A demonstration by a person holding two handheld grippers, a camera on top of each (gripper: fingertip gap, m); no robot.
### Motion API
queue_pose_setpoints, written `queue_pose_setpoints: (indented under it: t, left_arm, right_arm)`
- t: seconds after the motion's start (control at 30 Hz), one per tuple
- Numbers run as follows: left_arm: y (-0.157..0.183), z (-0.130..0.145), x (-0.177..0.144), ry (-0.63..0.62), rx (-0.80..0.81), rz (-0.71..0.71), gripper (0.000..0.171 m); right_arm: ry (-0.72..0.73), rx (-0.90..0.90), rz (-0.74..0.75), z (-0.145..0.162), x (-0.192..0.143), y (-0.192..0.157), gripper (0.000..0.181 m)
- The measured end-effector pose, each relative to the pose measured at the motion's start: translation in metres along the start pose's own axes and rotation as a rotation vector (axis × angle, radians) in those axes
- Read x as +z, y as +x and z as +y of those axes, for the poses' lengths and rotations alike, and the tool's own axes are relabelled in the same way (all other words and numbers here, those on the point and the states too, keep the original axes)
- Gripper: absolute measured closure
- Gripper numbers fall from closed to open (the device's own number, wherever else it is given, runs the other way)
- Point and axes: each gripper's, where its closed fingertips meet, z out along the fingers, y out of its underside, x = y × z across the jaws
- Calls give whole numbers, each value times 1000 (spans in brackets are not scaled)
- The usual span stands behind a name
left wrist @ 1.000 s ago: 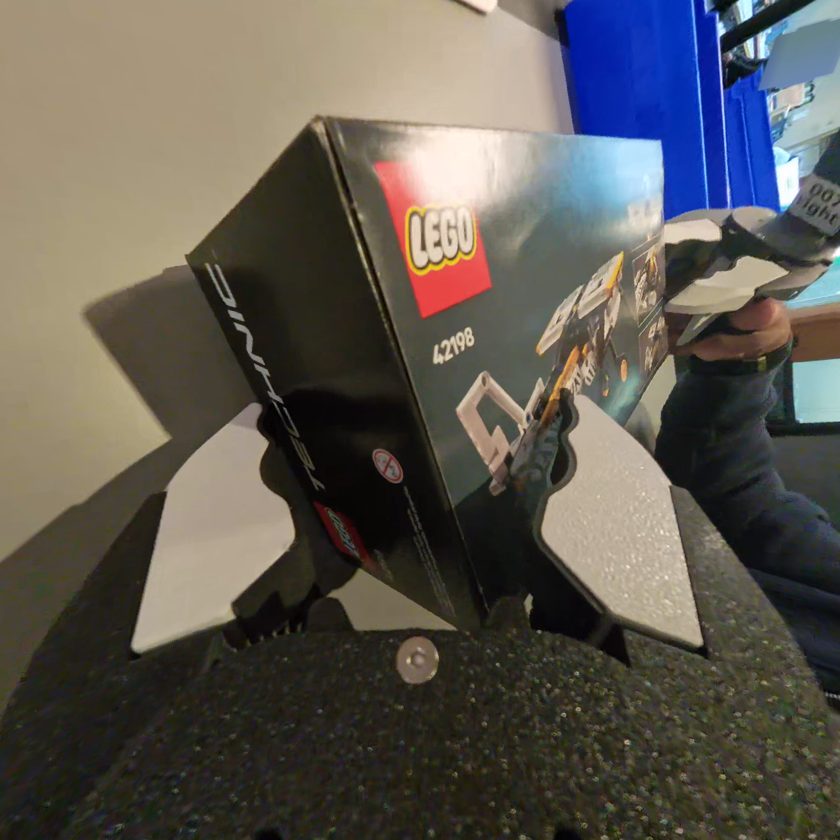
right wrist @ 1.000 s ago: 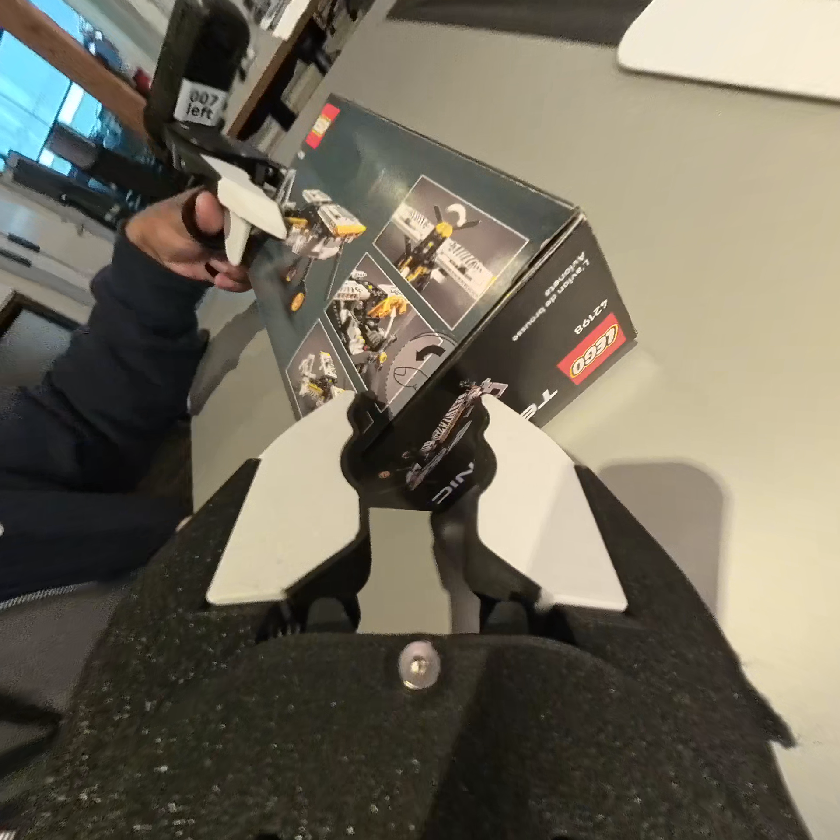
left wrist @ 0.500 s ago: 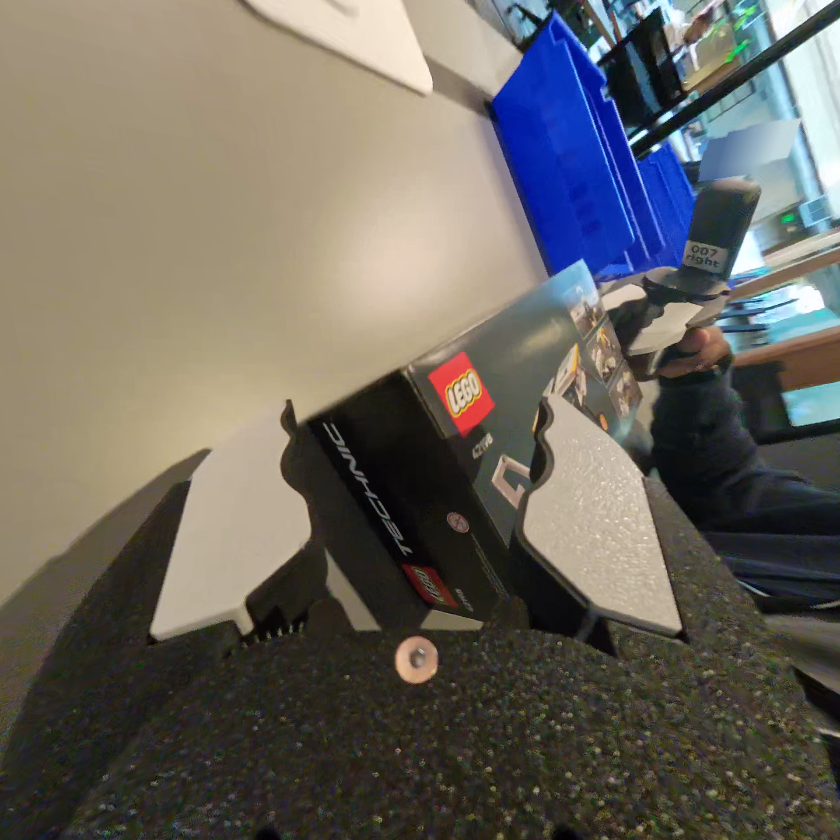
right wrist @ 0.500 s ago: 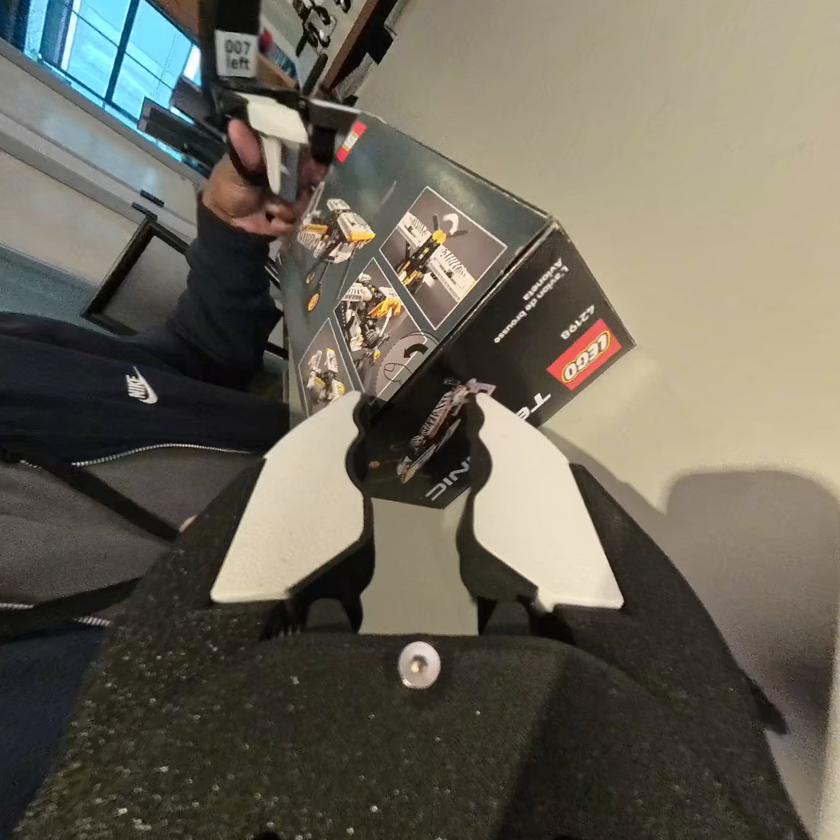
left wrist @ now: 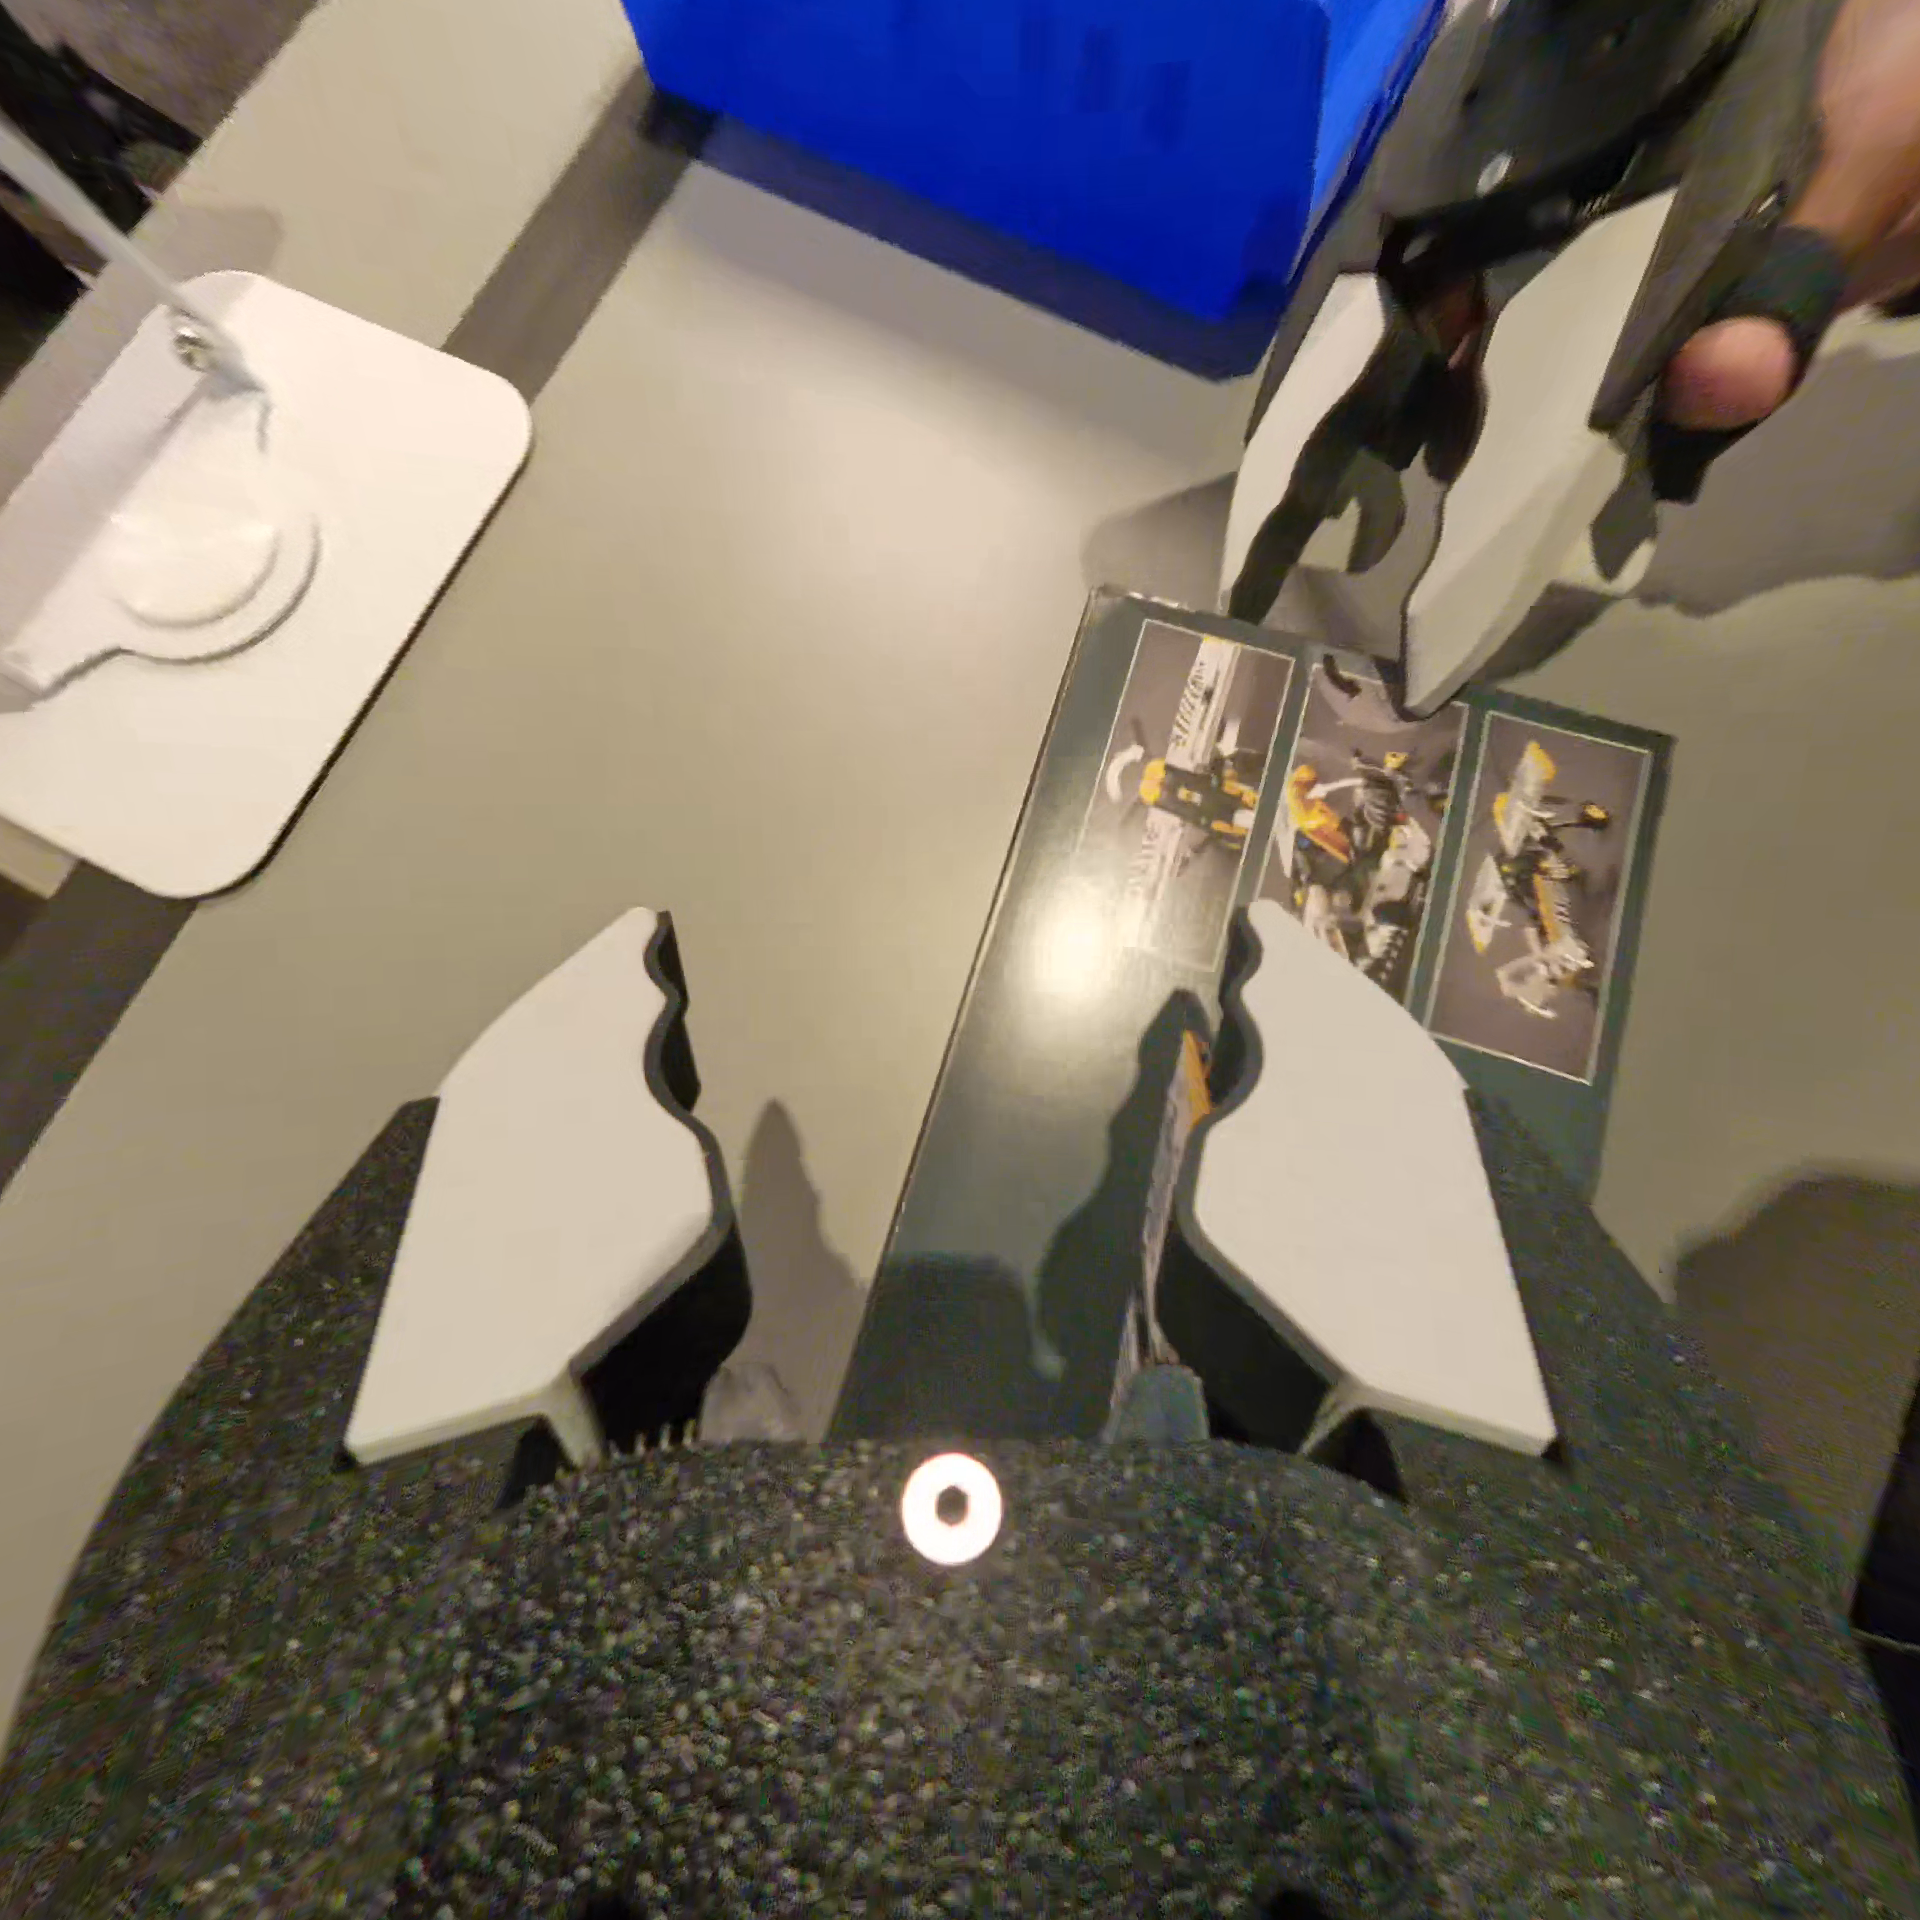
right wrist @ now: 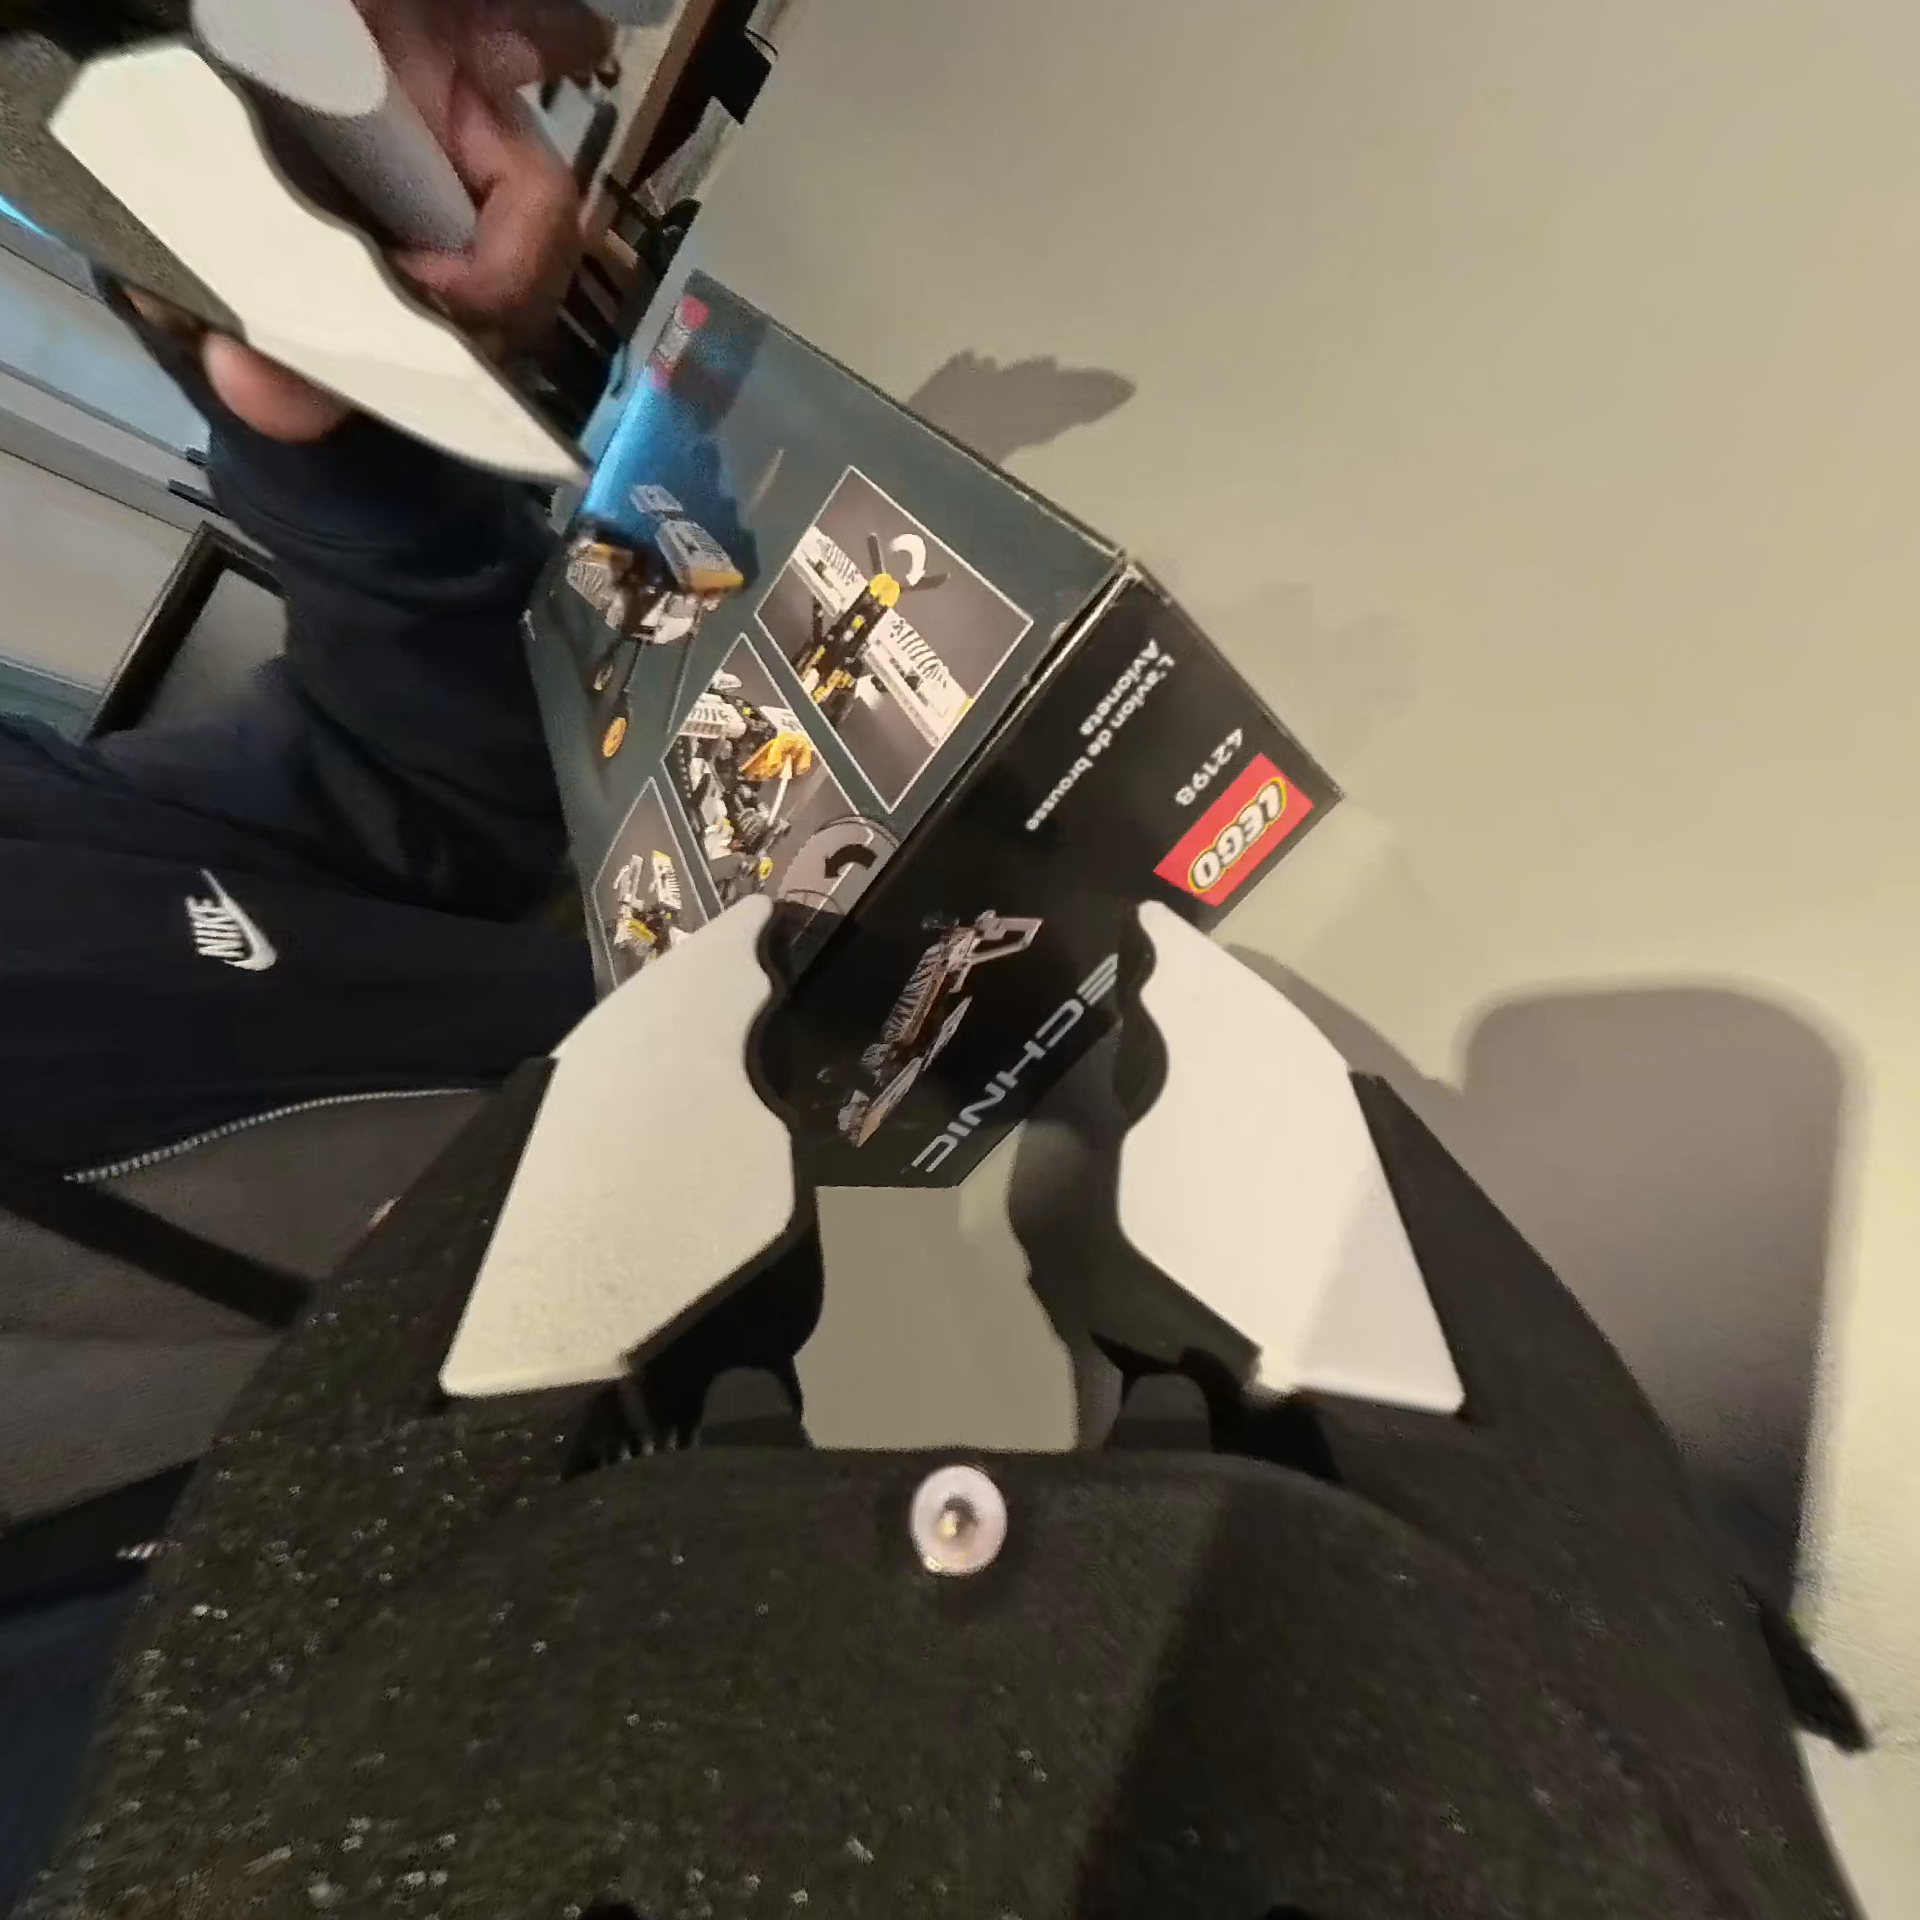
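Note:
A dark toy-brick box (left wrist: pixel 1195 831) with pictures of a model on its upper face lies flat on the grey table (left wrist: pixel 727 623). My left gripper (left wrist: pixel 951 925) is open above its near end. The left finger hangs over bare table and the right finger over the box, and neither presses on it. My right gripper (right wrist: pixel 956 914) is open, with the box's end corner (right wrist: pixel 966 1039) between its fingers and a gap at the right pad. In the left wrist view the right gripper (left wrist: pixel 1340 665) sits at the box's far edge. The left gripper's finger (right wrist: pixel 312 260) shows blurred at the top left of the right wrist view.
Blue bins (left wrist: pixel 987 135) stand at the table's far side. A white flat stand base (left wrist: pixel 239 582) lies at the left. A person's dark sleeve and jacket (right wrist: pixel 312 831) are beside the box, and a hand (left wrist: pixel 1766 312) holds the right gripper.
The box went from tilted up in both grippers to lying flat on the table. My left gripper came off it and now looks down from above. My right gripper's fingers spread apart.

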Motion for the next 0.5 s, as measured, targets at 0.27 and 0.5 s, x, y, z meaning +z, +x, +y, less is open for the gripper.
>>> queue_pose_setpoints:
  t: [0.27, 0.5]
  left_arm:
    - [7, 9, 39, -175, 123, 75, 72]
    - [14, 10, 47, -161, 110, 147, 76]
  right_arm:
    - [-85, -16, 36, 0, 0, 4, 115]
    - [-97, -80, 12, -3, -3, -5, 140]
